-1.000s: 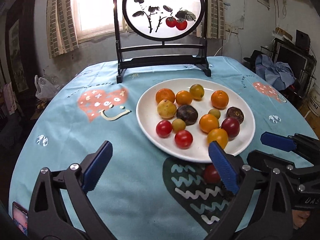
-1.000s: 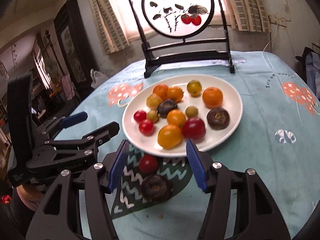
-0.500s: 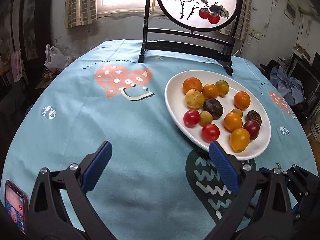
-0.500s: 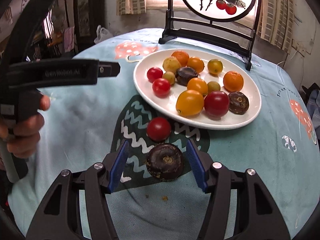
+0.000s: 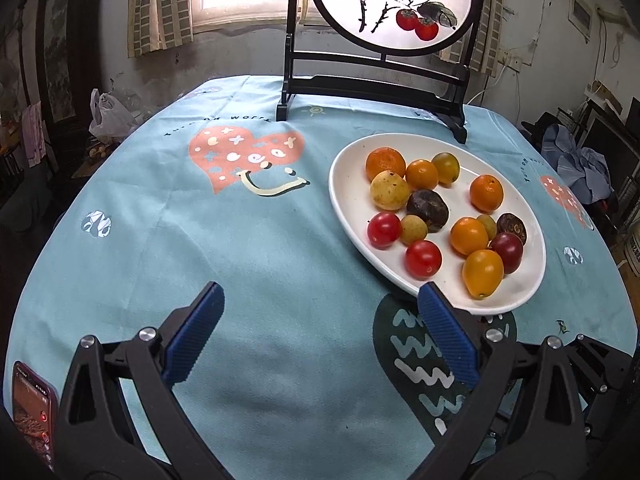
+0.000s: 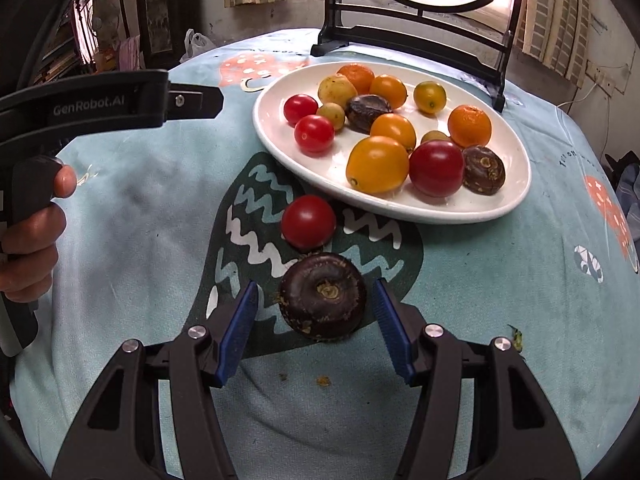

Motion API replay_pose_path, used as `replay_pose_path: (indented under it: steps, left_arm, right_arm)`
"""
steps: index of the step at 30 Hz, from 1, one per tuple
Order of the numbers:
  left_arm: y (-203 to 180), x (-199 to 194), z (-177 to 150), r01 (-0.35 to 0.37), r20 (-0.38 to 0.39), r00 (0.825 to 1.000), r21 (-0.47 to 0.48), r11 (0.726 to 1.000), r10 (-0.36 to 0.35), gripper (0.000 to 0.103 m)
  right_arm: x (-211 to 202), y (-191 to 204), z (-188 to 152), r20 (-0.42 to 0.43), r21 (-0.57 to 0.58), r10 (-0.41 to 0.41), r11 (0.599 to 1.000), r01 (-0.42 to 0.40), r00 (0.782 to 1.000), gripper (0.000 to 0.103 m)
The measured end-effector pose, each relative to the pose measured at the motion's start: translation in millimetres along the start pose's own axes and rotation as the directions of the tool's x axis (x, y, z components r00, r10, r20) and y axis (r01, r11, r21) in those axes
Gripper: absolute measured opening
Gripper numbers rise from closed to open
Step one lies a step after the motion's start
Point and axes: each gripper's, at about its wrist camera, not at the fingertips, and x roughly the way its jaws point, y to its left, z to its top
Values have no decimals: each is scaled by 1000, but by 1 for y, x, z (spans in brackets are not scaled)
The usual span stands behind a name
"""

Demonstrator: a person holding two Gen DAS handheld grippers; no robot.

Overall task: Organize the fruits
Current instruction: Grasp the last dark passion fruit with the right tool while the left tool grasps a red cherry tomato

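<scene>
Right now the right gripper sits low, jaws spread either side of a dark, wrinkled round fruit on the desk, pads not touching. Just beyond: glossy red tomato, then the white oval plate. Left gripper level, jaws released over bare blue cloth.

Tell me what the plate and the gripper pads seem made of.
Plate: likely glazed ceramic, being white, glossy, with soft highlights along its rim. Pads of the right gripper: probably rubber or soft plastic, being matte blue with fine ridges.
</scene>
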Motion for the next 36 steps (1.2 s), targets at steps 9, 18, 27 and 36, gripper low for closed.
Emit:
replay_pose_path:
  steps: [9,18,27,36]
  left_arm:
    - [0,0,-1,-7,2,1000,4,1000,7,99]
    - [-28,1,-14,111,-38,994,96,989,-107,99]
    - [-89,3,-43,216,-90,976,350,911,-196,92]
    - [-91,31,-35,250,-160,964,274,929,-212,61]
  right_arm:
    - [-1,-6,0,2,16,24,1000,-24,1000,44]
    - [-34,-72,3,150,351,33,933,-84,988,44]
    - [-29,-77,6,125,386,20,920,-67,992,44]
    - [-32,-75,4,132,377,34,922,-82,991,44]
